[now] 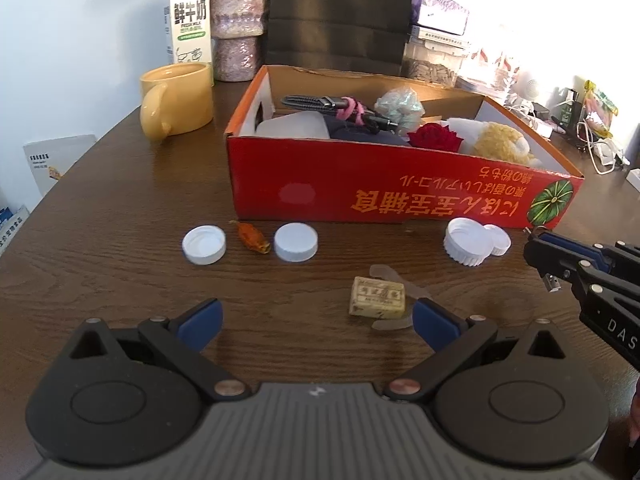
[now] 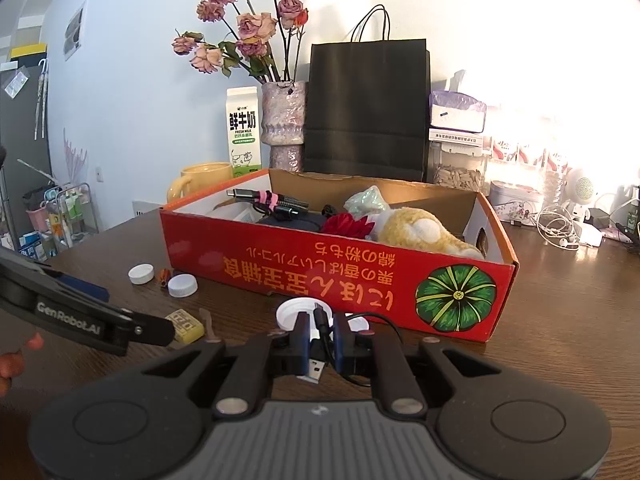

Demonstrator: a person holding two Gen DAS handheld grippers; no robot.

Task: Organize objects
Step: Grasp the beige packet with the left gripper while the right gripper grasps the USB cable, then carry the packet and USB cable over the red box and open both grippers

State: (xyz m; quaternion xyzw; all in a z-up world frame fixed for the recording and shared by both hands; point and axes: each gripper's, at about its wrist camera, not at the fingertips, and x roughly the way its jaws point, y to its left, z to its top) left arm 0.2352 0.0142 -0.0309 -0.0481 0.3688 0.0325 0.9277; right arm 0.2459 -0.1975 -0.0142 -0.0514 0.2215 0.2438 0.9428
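- The right gripper (image 2: 320, 336) has its blue pads pressed together on a black USB cable (image 2: 325, 330), just in front of the red cardboard box (image 2: 320, 276).
- The cable's long axis runs along the fingers: its metal plug end (image 2: 314, 372) points back toward the wrist camera, and its other end points toward the box. A thin black cord loops off to the right.
- From the left wrist view, the plug (image 1: 552, 283) hangs below the closed fingertips.
- The left gripper (image 1: 316, 326) is spread wide and holds nothing, low over the table, with a small yellow packet (image 1: 378, 297) just beside its right finger.
- The dark wooden table (image 1: 100, 220) carries white bottle caps (image 1: 204, 245) near the box front.
- Behind stand a yellow mug (image 1: 180, 100), a milk carton (image 2: 243, 130), a vase of dried roses (image 2: 285, 124) and a black paper bag (image 2: 366, 108) against a pale wall.
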